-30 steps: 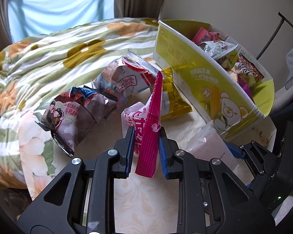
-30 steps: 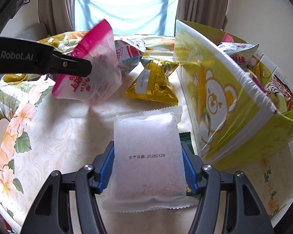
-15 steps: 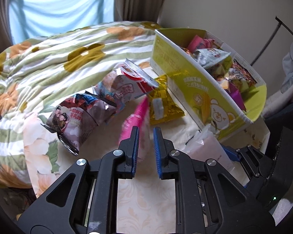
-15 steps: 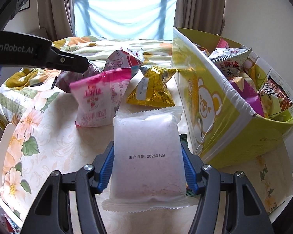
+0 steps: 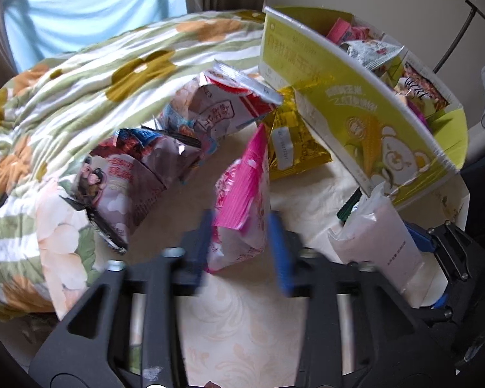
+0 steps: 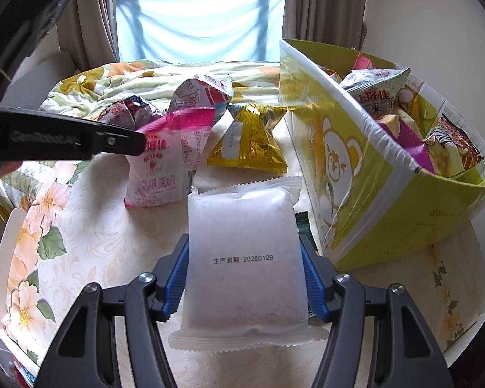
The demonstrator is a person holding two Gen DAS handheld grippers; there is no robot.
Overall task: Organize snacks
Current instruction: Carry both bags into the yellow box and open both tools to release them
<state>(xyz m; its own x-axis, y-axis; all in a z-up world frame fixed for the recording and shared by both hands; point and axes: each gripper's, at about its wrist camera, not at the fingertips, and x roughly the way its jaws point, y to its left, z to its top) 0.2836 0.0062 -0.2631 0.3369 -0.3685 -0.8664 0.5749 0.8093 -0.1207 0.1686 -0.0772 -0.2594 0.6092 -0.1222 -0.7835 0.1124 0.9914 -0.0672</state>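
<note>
Cream patterned surface [image 6: 90,236] beneath both of my tools; beyond it, a floral quilt [image 5: 80,74]. My left gripper [image 5: 241,242] has its fingers spread, the pink-and-white snack bag [image 5: 242,200] standing loose between them, crimped pink top up. My right gripper [image 6: 245,278] has its fingers pressed on a pale white pouch [image 6: 242,252] printed 20260129. Right of those fingers sits the yellow-green box [image 6: 355,174], packed with packets
</note>
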